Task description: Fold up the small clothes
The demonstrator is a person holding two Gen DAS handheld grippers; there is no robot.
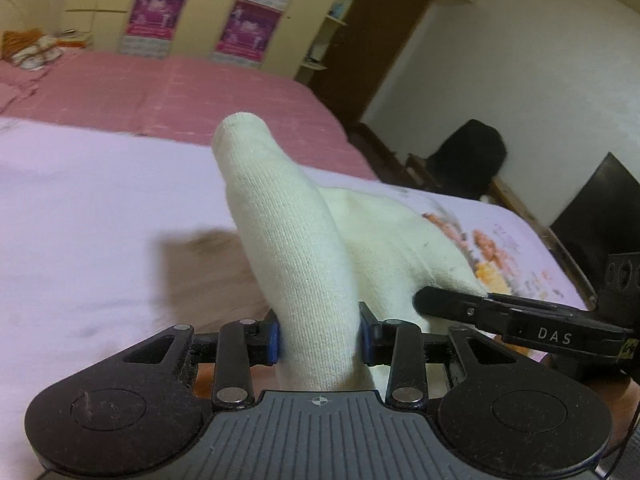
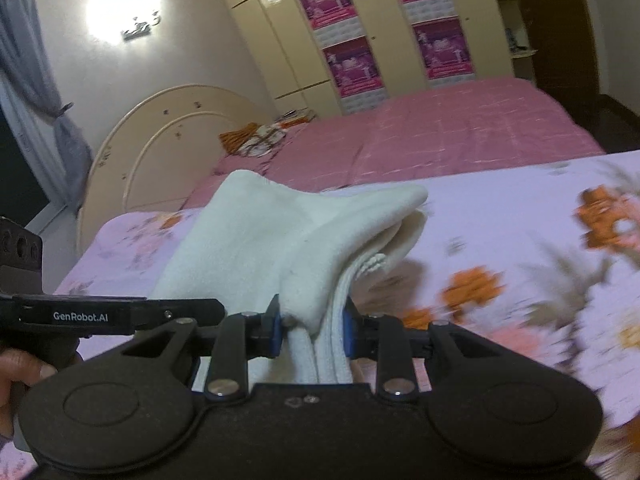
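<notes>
We are seeing a cream knit sock (image 1: pixel 296 248) lifting off the bed, its layers bunching together, toe end sticking upward.

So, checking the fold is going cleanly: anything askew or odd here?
Nothing damaged. Both the left gripper and right gripper clamp the white socks; one toe sticks up, unfolded, above the floral sheet.

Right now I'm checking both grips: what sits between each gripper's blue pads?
Cream sock fabric fills the left gripper in the left wrist view; bunched layers of sock fill the right gripper in the right wrist view.
</notes>
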